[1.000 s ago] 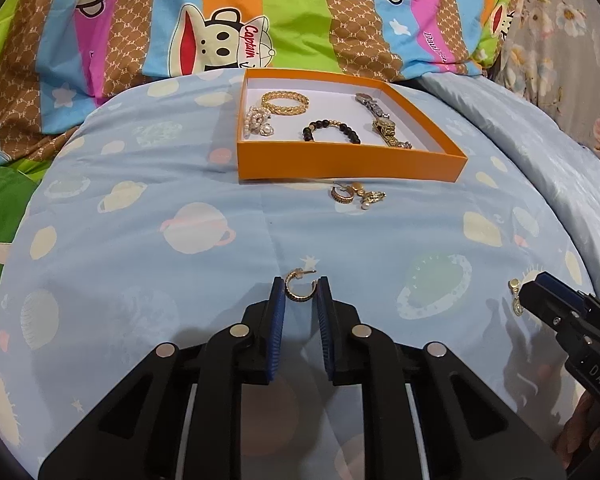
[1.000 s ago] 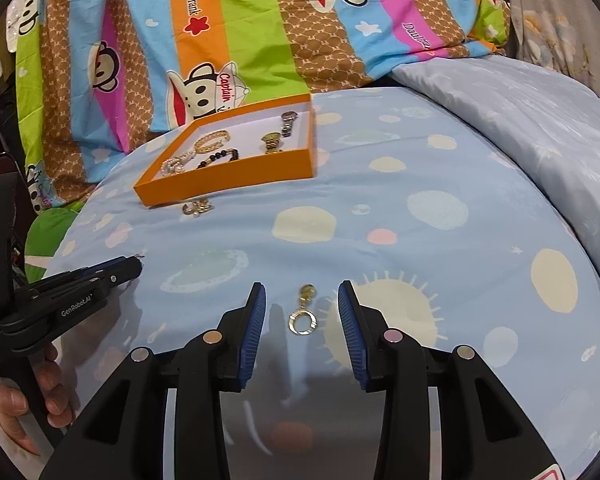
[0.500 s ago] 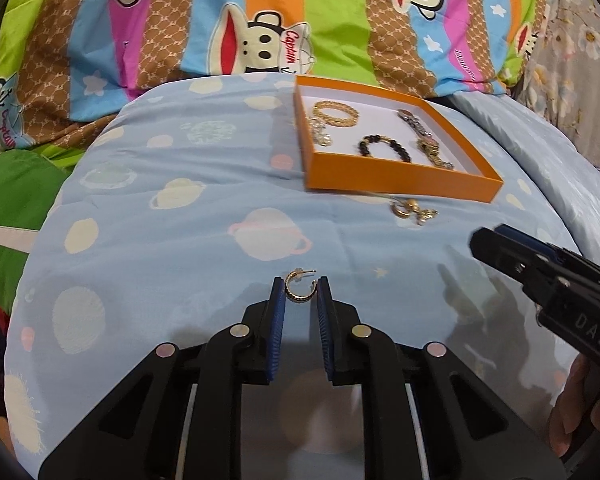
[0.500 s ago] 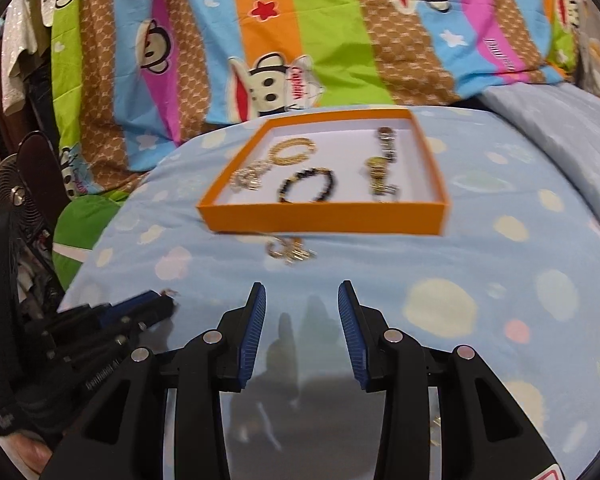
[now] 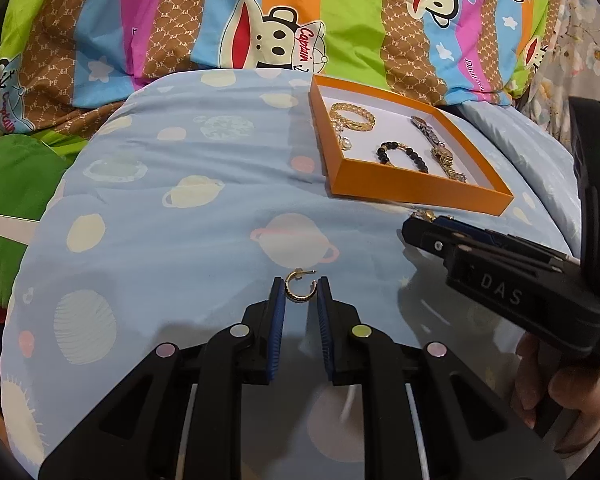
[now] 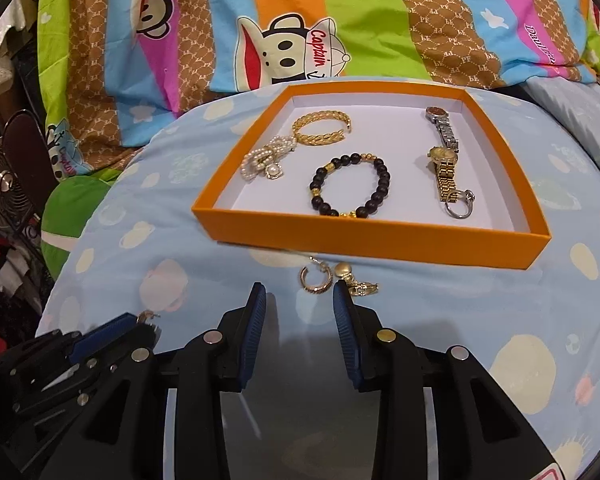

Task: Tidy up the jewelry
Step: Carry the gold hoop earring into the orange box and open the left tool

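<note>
Jaws of left gripper (image 5: pixel 301 294) pinch a gold hoop earring (image 5: pixel 299 290); right gripper (image 6: pixel 299 295), jaws spread and closing, apparently frames another hoop (image 6: pixel 315 279).

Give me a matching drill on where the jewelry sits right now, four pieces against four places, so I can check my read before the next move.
Pieces:
1. hoop earring
2. black bead bracelet
3. gold watch
4. loose earrings

Places:
A. on the blanket, just outside the near wall of the orange tray
B. right side of the tray
C. held in the left gripper
D. middle of the tray

Pairs: 1-C, 2-D, 3-B, 4-A
</note>
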`<action>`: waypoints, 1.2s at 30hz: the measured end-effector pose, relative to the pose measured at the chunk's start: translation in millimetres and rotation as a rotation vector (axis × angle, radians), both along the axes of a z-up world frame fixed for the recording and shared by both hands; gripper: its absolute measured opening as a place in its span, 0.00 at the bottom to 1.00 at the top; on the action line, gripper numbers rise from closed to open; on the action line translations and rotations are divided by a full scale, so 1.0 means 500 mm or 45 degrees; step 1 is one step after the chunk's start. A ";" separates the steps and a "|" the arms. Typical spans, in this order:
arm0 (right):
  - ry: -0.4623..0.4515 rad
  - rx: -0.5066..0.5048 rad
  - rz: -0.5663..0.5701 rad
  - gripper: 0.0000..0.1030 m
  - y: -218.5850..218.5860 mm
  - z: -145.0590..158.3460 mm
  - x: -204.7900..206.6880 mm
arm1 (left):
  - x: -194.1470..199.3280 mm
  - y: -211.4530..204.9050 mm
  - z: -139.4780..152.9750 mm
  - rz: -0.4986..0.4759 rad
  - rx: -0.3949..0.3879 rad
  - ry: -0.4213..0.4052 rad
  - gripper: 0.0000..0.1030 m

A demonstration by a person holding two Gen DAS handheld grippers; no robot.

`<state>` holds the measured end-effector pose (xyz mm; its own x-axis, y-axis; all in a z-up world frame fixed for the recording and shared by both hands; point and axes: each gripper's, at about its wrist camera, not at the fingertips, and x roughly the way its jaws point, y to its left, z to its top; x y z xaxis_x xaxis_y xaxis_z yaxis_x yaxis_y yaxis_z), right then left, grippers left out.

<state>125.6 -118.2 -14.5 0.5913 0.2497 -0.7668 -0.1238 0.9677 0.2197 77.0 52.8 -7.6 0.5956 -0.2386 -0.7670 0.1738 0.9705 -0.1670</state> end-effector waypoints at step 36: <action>-0.188 -0.033 -0.132 0.15 -0.116 0.113 -0.057 | 0.035 -0.063 0.086 -0.089 -0.006 -0.139 0.15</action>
